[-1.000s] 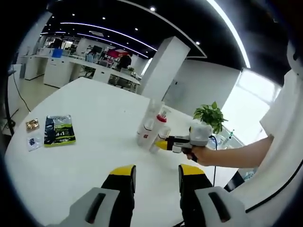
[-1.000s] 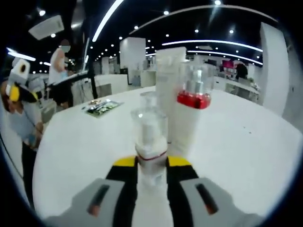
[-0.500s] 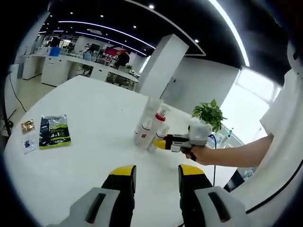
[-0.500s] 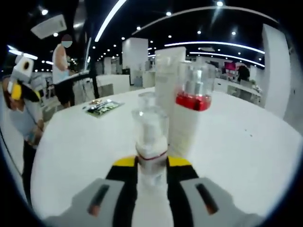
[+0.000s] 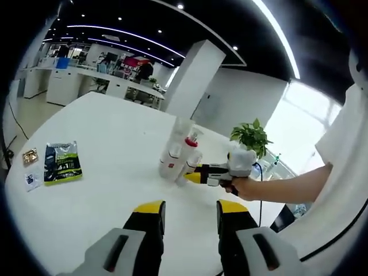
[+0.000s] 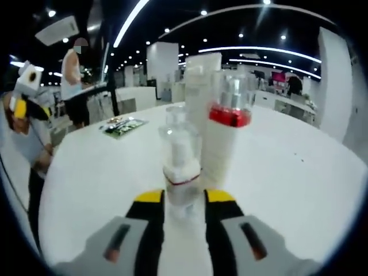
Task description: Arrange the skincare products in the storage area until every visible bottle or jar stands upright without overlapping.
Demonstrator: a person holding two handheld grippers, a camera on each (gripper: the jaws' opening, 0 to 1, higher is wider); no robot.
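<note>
Bottles stand grouped near the middle of the round white surface [image 5: 103,172]. In the right gripper view, a small clear-capped pump bottle with a thin red band [image 6: 181,172] stands upright just ahead of the right tool [image 6: 179,198], whose yellow-tipped jaws are spread, with narrow gaps showing on either side of the bottle, so nothing is gripped. Right behind it rises a taller white bottle with a red collar under a clear cap [image 6: 227,138], and beside that a tall frosted white tube [image 6: 198,86]; all three look upright and set close together, though whether they touch cannot be told.

In the left gripper view, the left tool [image 5: 190,210] hangs over bare surface, its jaws apart and holding nothing. Farther off, the same cluster of bottles shows, with the right tool reaching in from the right, gripped by a hand [image 5: 244,187]. A dark green printed sachet [image 5: 62,163] and smaller packets [image 5: 30,167] lie flat well to the left of the bottles. A green potted plant [image 5: 251,137] sits beyond the hand.
</note>
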